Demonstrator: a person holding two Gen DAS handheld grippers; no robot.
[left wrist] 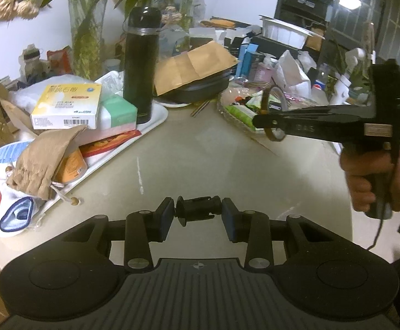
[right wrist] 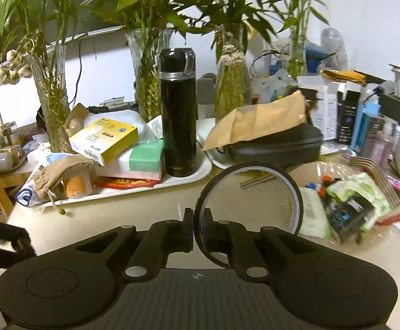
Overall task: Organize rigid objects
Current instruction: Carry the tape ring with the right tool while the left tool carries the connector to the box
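Carrying loads above tabletop [left wrist: 200, 143]: left hand-held gripper [left wrist: 198, 212] clamps small black plastic spool-shaped fitting [left wrist: 197, 209]; right hand-held gripper [right wrist: 197, 227] pinches thin dark tape ring [right wrist: 248, 209]; keep both squeezes firm, set down near white tray [right wrist: 194, 177] edge.

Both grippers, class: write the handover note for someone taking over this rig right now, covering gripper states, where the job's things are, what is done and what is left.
Left gripper: shut on a small black plastic part, held above the bare table.
Right gripper: shut on the rim of a tape roll, held in the air near the glass dish of wrapped odds and ends.
The white tray already carries the black flask, yellow box and tan pouch.
Done: both items picked up.
Left: set each one down; the pictures do not show where.
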